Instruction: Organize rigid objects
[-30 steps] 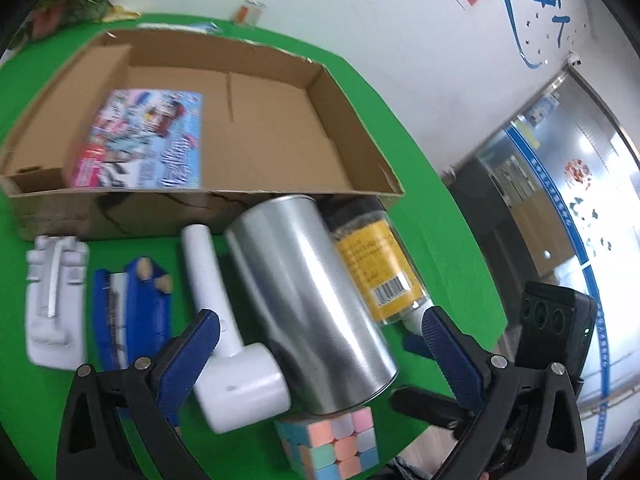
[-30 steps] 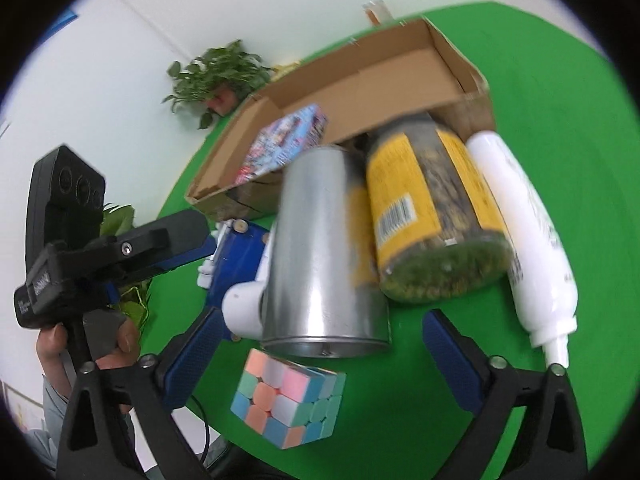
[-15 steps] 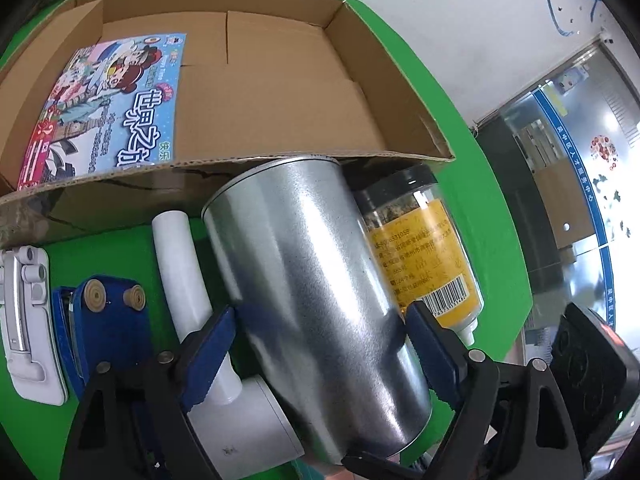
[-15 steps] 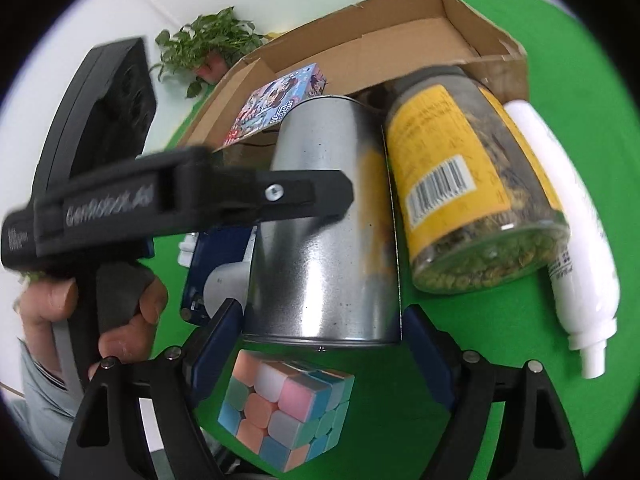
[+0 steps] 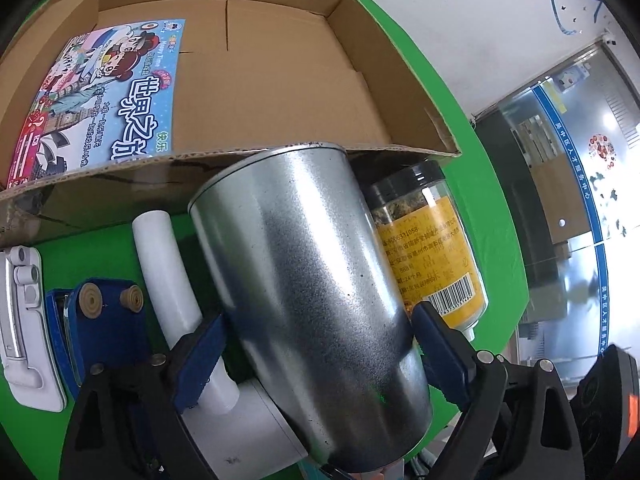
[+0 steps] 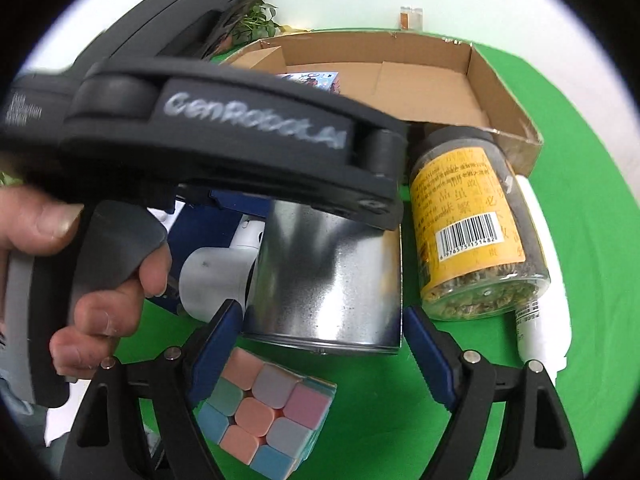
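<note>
Straddling the steel tumbler [image 5: 312, 280] about midway along its body with the left gripper [image 5: 320, 312]: spread wide, one blue pad touching the flank on the jar side, the other seemingly a sliver off the opposite flank, so bracketing rather than clamping, and just eased a little wider with the tumbler between the fingers. Poised at the tumbler's closed base with the right gripper [image 6: 320, 308]: parted too, just narrowed, pads flanking the base without touching it and a strip of green showing beside one pad. Probably a two-handed approach, since a smooth, wide, tapered body lying on its side would roll or slip out of a single pinch. Pressed against the tumbler on one side, a yellow-labelled jar [image 5: 428, 252], and beyond that a white bottle [image 6: 544, 320]; against the other side, a white pipe elbow [image 5: 168, 264], then a blue block [image 5: 104, 320] and a white bracket [image 5: 20, 320]. Just in front of the tumbler's base, a pastel cube [image 6: 264, 404]. Beyond its open rim, butted up close, the cardboard box [image 5: 400, 92], holding only a picture booklet [image 5: 104, 96] so far, with plenty of floor free. Tumbler not yet lifted, lying on the green table [image 6: 560, 160], outside the box.
</note>
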The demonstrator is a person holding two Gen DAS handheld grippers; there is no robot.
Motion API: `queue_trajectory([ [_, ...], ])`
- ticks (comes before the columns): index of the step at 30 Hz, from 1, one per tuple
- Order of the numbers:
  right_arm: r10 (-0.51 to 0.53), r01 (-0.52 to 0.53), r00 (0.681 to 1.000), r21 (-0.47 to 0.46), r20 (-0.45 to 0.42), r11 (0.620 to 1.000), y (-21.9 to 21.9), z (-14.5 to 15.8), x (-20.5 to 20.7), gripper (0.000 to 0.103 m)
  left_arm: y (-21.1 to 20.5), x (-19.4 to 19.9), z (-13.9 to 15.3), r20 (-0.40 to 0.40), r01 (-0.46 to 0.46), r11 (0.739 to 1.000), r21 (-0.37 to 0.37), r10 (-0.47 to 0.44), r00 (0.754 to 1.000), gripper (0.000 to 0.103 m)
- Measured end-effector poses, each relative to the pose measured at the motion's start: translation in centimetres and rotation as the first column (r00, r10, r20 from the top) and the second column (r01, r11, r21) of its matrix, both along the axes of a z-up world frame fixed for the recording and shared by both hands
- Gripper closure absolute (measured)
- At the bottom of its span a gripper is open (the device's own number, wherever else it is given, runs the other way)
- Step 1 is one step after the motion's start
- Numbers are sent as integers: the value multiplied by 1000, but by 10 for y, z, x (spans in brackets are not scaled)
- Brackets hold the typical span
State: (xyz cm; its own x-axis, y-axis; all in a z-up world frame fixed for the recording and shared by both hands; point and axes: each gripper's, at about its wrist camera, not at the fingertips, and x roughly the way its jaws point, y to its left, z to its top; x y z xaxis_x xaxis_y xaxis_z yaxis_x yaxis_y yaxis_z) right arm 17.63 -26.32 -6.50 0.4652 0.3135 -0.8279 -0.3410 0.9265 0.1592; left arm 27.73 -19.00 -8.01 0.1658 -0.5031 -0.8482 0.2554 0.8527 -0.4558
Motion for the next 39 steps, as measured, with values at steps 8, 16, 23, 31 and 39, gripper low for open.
queue_trajectory([
  [8, 34, 69, 966, 384, -255, 921, -57, -24, 19, 20, -1, -3, -2, 4, 17, 1000, -26, -17, 1000, 16],
  [16, 27, 68, 968, 367, -250, 928, -48, -23, 30, 19, 8, -7, 7, 27, 1, 999, -35, 0, 1000, 21],
  [23, -7, 52, 991, 342, -132, 938, -37, 5, 25, 19, 33, -23, 47, 104, -16, 998, -62, 23, 994, 22],
  [31, -59, 62, 998, 346, -20, 936, -39, 31, 16, 19, 16, -23, 100, 232, 74, 997, -13, -69, 970, 23],
  [39, -147, 118, 987, 343, 59, 932, -58, 53, 29, 19, -10, -14, 131, 314, 140, 990, -34, -123, 941, 23],
])
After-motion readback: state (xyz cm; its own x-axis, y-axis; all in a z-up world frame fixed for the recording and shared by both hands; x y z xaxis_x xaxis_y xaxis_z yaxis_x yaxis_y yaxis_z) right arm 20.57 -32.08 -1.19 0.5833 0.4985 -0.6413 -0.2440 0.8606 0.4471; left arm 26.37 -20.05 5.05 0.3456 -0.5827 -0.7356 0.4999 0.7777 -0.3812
